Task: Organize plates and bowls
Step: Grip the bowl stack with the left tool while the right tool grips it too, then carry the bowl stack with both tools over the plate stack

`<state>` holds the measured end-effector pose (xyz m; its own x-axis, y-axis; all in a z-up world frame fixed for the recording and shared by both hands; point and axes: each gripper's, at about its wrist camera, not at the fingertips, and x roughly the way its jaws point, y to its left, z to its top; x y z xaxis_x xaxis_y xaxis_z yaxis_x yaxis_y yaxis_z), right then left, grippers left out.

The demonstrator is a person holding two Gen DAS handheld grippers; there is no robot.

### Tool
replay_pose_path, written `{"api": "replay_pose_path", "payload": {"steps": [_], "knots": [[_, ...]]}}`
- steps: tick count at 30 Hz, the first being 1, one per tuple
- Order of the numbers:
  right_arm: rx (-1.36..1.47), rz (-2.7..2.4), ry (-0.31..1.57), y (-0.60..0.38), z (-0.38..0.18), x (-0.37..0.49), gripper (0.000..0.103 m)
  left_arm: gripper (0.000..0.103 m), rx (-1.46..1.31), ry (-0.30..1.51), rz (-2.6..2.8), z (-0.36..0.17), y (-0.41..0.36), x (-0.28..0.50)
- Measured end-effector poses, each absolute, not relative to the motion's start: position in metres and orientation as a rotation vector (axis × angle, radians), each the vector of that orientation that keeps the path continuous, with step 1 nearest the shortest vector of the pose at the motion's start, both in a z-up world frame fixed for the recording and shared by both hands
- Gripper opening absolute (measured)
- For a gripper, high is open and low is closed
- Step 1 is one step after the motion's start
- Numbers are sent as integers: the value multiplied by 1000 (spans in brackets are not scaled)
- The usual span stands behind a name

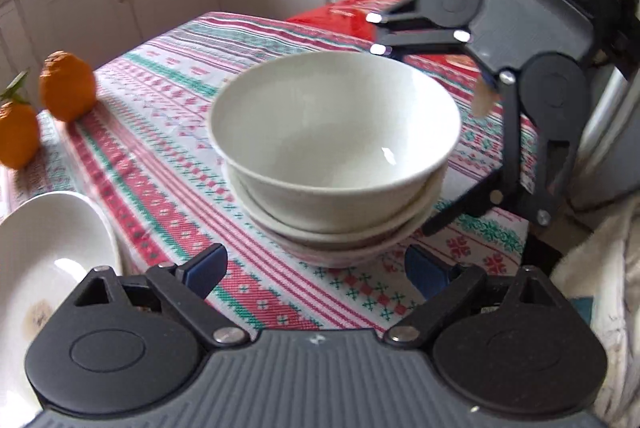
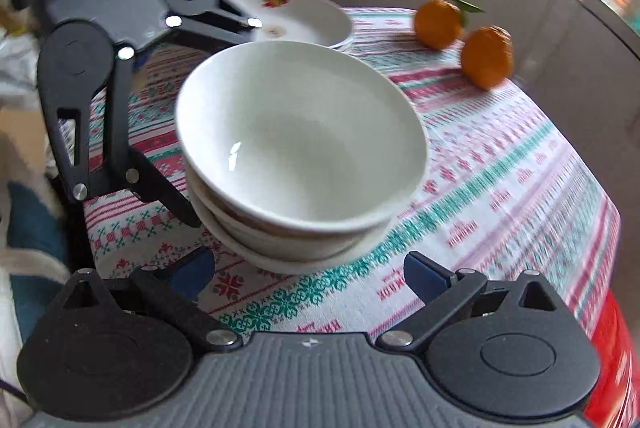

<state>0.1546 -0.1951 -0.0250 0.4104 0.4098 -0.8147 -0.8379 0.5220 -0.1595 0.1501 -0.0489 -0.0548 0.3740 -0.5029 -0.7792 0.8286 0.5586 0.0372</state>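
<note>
Stack: three nested white ceramic bowls [image 1: 334,148] rest on the surface, a table under a red-green-white patterned cloth [image 1: 168,164].
Left hand-held gripper [image 1: 316,270]: your jaws stand wide, holding nothing; the stack lies straight ahead and just beyond the tips.
Right hand-held gripper [image 2: 308,274]: also wide and empty; the stack lies dead ahead, equally near.
Axis: the stack is round, so no side is favoured; you flank it from opposite sides.
Plates: white flowered plates [image 2: 296,14] sit beyond the stack.

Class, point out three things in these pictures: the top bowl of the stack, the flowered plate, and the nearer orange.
top bowl [image 1: 320,132]: left wrist view, inner wall.
flowered plate [image 2: 308,14]: right wrist view, white inside surface.
nearer orange [image 2: 486,56]: right wrist view, peel, middle.
</note>
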Motion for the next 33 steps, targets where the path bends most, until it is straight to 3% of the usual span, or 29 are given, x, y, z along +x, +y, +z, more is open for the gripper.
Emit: {"api": "replay_pose_path", "payload": {"steps": [8, 14, 33], "knots": [[-666, 972, 834, -188, -22, 173, 92, 92, 522, 781, -1038, -49, -53, 155], [-643, 1034, 879, -187, -22, 182, 84, 84, 516, 789, -1088, -50, -55, 164], [-670, 1029, 891, -163, 2, 185, 84, 84, 501, 759, -1080, -27, -31, 166]]}}
